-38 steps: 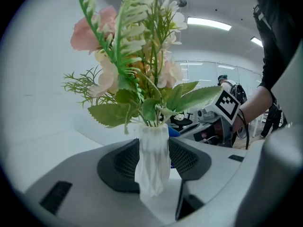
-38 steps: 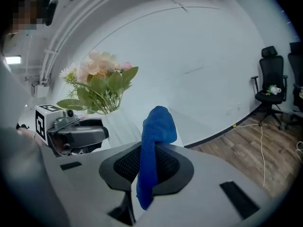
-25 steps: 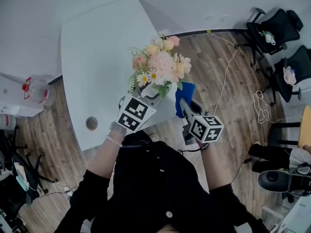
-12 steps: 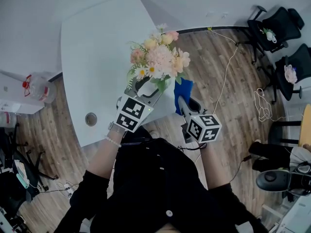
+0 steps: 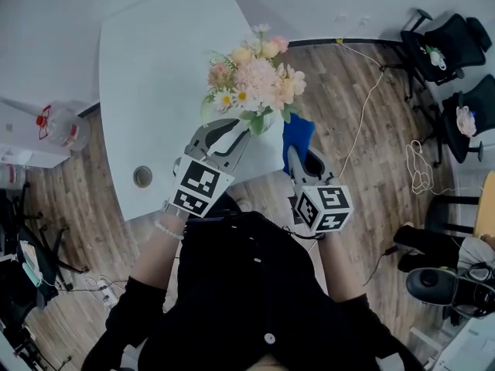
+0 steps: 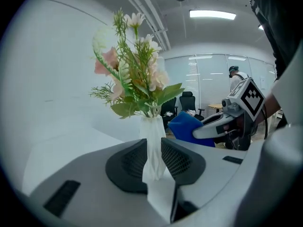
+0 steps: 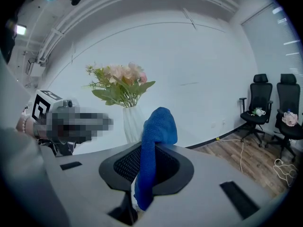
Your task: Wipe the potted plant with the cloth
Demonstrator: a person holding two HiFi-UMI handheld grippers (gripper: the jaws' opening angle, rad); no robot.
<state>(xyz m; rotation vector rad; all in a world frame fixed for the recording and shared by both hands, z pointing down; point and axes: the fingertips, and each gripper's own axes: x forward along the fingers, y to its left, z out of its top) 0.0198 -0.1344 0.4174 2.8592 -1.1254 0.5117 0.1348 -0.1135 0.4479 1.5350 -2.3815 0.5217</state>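
White tabletop [image 5: 147, 68] runs from the middle of your head view out toward eleven o'clock, and you work at its near corner. Your left gripper [image 6: 152, 151] has just been closing its jaws. The white pot of the potted plant [image 6: 152, 131] stands between them with both pads against its sides. I judge this clamp is there to keep the light pot from sliding or tipping when the cloth pushes on it.

Your right gripper [image 7: 149, 161] is pinched on the blue cloth [image 7: 159, 124]. It rises out of the jaws as a folded hump and hangs a little below them, so a soft pad leads the way rather than bare plastic. Seen from your left gripper, the cloth sits at three o'clock of the pot, near it but, as far as I can tell, not touching. The flowers and leaves spread above the pot at twelve o'clock, with neither gripper on them. The wiping looks about to start rather than under way.

Counting outward, you have two grippers, one cloth and one potted plant on one table. Past the table lies the wood floor [image 5: 348, 91]. In your head view, two black office chairs [image 5: 445, 41] stand on it at two o'clock. One white cable [image 5: 418, 176] lies looped at three o'clock. One clear water jug [image 5: 60, 130] sits at nine o'clock.
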